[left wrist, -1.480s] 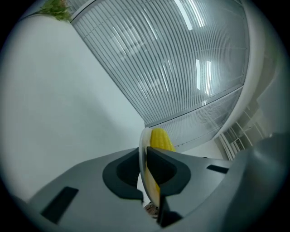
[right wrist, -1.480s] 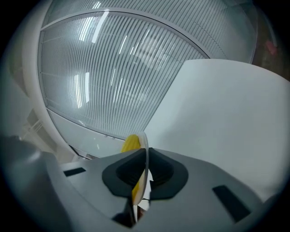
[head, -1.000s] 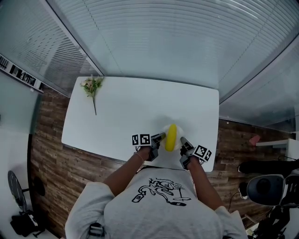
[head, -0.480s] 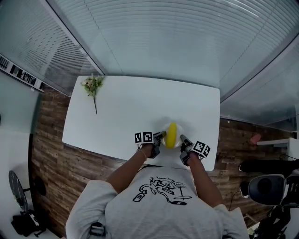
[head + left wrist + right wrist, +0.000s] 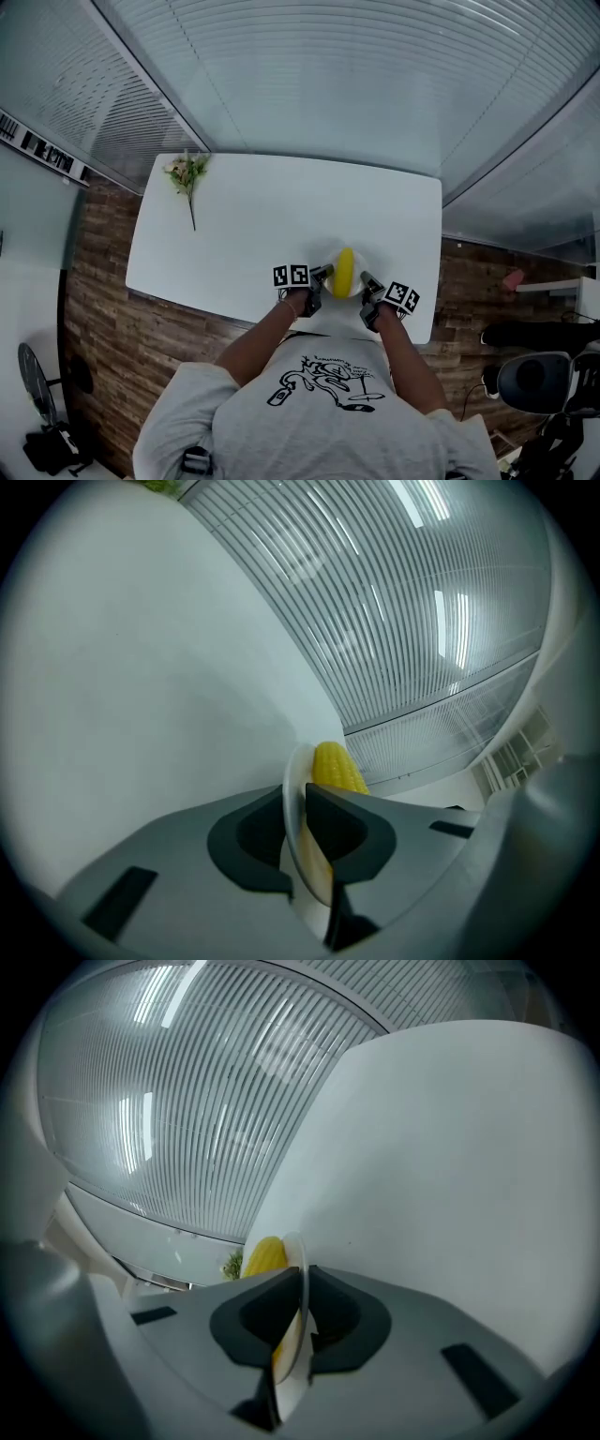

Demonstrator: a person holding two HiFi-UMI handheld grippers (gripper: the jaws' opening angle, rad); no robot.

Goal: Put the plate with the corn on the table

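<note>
A white plate (image 5: 358,261) with a yellow corn cob (image 5: 344,272) on it is near the front edge of the white table (image 5: 262,216). My left gripper (image 5: 323,274) is shut on the plate's left rim. My right gripper (image 5: 366,281) grips the right rim. In the left gripper view the rim (image 5: 292,789) stands pinched between the dark jaws, with the corn (image 5: 336,766) just beyond. In the right gripper view the rim (image 5: 299,1265) lies between the jaws of my right gripper (image 5: 305,1290), which are opening but still touch it. The corn (image 5: 262,1255) shows to its left.
A small bunch of flowers (image 5: 186,176) lies at the table's far left corner. Wooden floor runs around the table, and glass walls with blinds stand behind it. Dark equipment (image 5: 534,375) stands on the floor at the right.
The plate with the corn and both grippers have shifted slightly farther onto the table. Both grippers still have the rim between their jaws.
</note>
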